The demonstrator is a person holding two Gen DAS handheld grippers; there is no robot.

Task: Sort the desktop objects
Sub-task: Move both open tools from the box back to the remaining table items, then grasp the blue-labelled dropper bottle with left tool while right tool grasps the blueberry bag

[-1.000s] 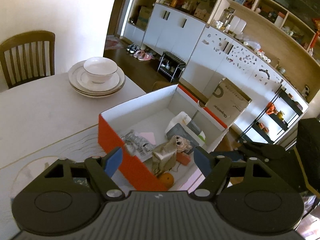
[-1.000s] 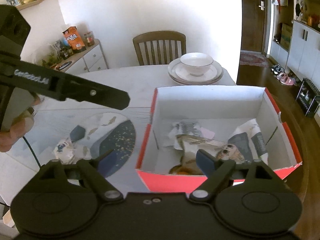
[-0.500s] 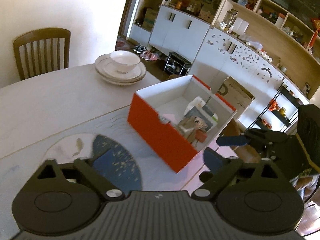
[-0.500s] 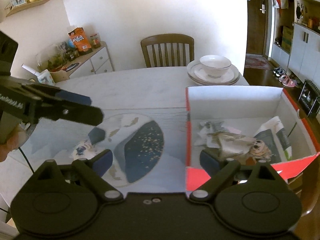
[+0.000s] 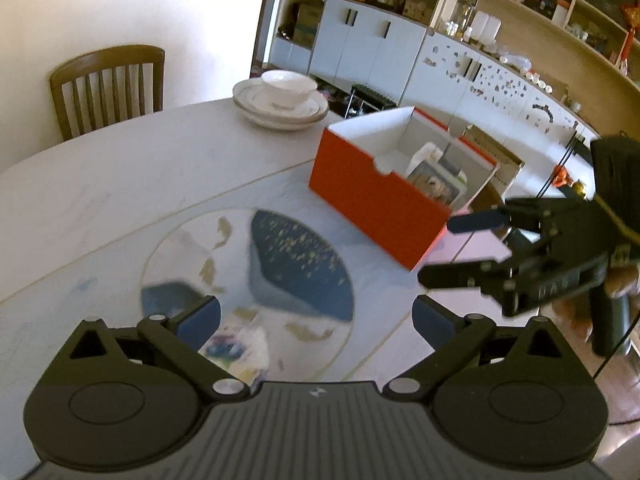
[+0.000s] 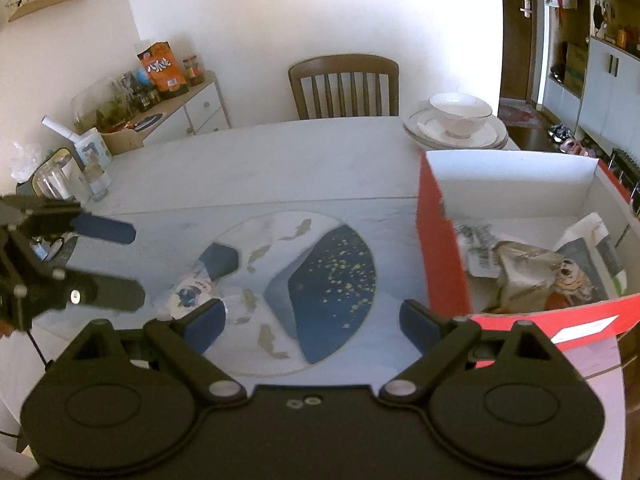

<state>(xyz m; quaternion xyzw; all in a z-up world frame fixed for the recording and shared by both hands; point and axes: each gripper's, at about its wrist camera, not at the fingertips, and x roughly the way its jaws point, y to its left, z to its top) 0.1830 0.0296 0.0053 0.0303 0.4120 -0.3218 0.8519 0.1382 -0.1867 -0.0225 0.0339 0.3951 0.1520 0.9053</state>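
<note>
A red box with white inside (image 5: 376,196) (image 6: 440,256) stands on the table's right side and holds several items, among them a crumpled brown bag (image 6: 524,268) and a booklet (image 6: 592,256). A small white and blue packet (image 6: 188,292) (image 5: 236,350) lies on the round fish-pattern mat (image 6: 320,280) (image 5: 288,264). My left gripper (image 5: 316,316) is open and empty just above the packet; it also shows in the right wrist view (image 6: 124,264). My right gripper (image 6: 312,320) is open and empty over the mat; it shows in the left wrist view (image 5: 452,248) beside the box's near corner.
A bowl on stacked plates (image 6: 456,120) (image 5: 284,96) sits at the table's far edge by a wooden chair (image 6: 344,84). Glass jars and a cup (image 6: 80,176) stand at the table's left. A sideboard (image 6: 176,112) and white cabinets (image 5: 400,48) line the walls.
Both grippers have pulled back from the red box toward the mat. The left gripper now hovers over the packet, and the box sits farther right in both views.
</note>
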